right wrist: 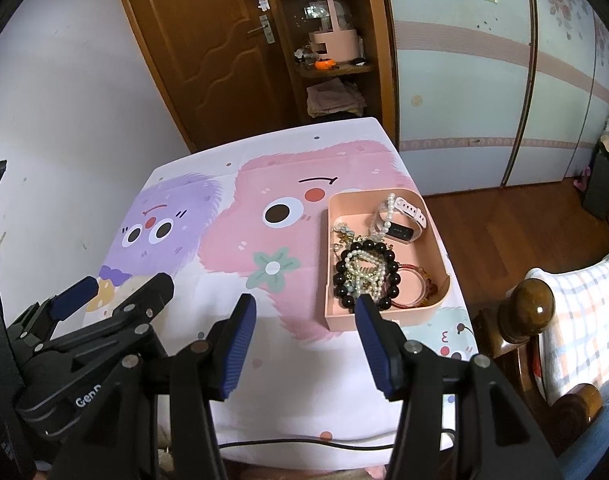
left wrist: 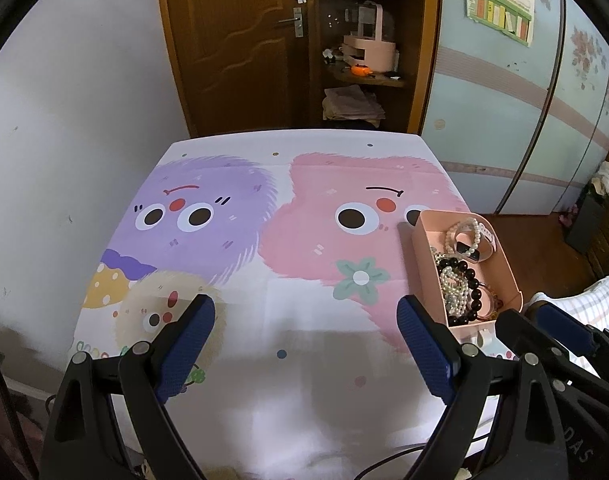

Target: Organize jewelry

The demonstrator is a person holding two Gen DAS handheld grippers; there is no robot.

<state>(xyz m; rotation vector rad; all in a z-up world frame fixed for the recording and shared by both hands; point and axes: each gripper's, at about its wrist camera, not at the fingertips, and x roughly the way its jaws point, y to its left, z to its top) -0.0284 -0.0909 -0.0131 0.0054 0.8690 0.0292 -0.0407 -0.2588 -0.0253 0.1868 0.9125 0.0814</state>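
Jewelry (right wrist: 368,264) heaped in pink tray (right wrist: 436,304) at table's (right wrist: 304,408) three o'clock, left gripper (left wrist: 306,320) released and empty, right gripper (right wrist: 306,316) released, holding nothing.

home bedroom; wardrobe (right wrist: 464,80), wooden door (right wrist: 196,32), bedpost (right wrist: 526,304)

Black tongs (left wrist: 306,312); blue ribbed pads (right wrist: 240,350)

A brown wooden door (left wrist: 232,40) stands between a white wall (left wrist: 64,120) and pale blue wardrobe doors (left wrist: 504,120)
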